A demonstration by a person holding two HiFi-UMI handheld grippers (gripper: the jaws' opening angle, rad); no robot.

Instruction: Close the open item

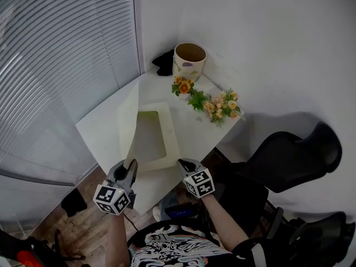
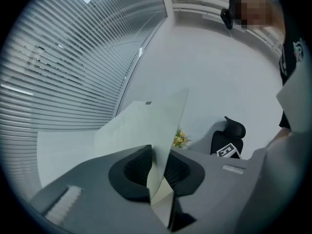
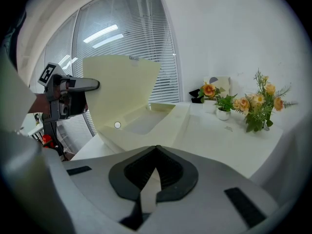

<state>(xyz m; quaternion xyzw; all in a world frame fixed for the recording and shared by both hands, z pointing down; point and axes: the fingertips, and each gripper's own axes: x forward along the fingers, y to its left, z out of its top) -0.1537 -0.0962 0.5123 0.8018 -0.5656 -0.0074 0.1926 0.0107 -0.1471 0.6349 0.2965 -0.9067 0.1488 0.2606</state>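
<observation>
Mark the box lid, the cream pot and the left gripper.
box lid (image 1: 128, 121), head view, middle of the raised panel.
cream pot (image 1: 187, 67), head view, outer wall.
left gripper (image 1: 128, 167), head view, between its fingertips.

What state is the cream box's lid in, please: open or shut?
Open: the lid stands raised off the box, its edge between the fingers of the left gripper.

Matt card box lid (image 1: 128, 118) (smooth faces); wood-plank floor (image 1: 83, 227)
</observation>
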